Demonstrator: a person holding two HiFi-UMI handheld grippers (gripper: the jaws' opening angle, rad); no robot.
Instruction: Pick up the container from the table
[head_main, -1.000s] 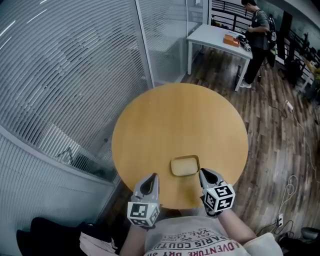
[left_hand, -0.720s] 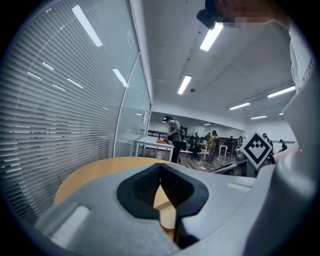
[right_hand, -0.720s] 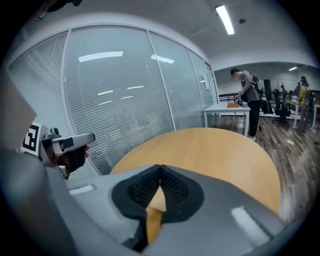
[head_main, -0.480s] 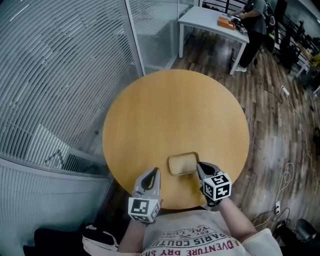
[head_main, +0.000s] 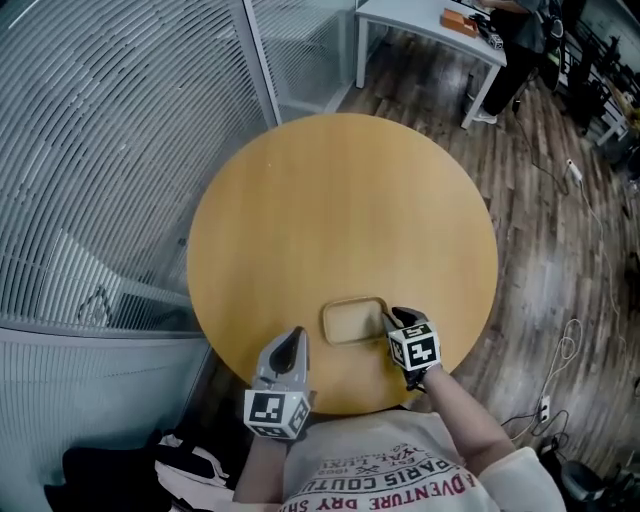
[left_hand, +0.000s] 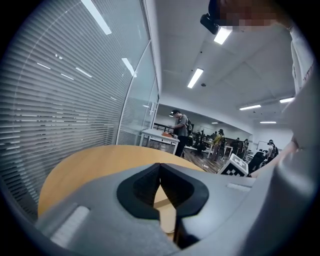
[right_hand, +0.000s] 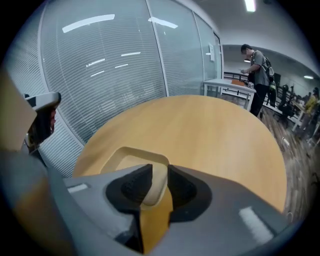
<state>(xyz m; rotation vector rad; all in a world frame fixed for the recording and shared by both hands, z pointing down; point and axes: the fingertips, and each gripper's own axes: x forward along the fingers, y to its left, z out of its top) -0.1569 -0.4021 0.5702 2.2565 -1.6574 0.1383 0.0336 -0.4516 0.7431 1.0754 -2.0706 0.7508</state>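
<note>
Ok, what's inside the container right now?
Only its bare pale floor shows in the container; it looks empty. The corner nearest the right hand-held gripper is covered; its jaws are opening, with the container's wall between them.

Holding the left gripper (left_hand: 160, 166) low over the round wooden table (left_hand: 85, 165), jaws touching at their tips, and facing a person (left_hand: 181, 131) standing by a white table (left_hand: 159, 136) far beyond.
</note>
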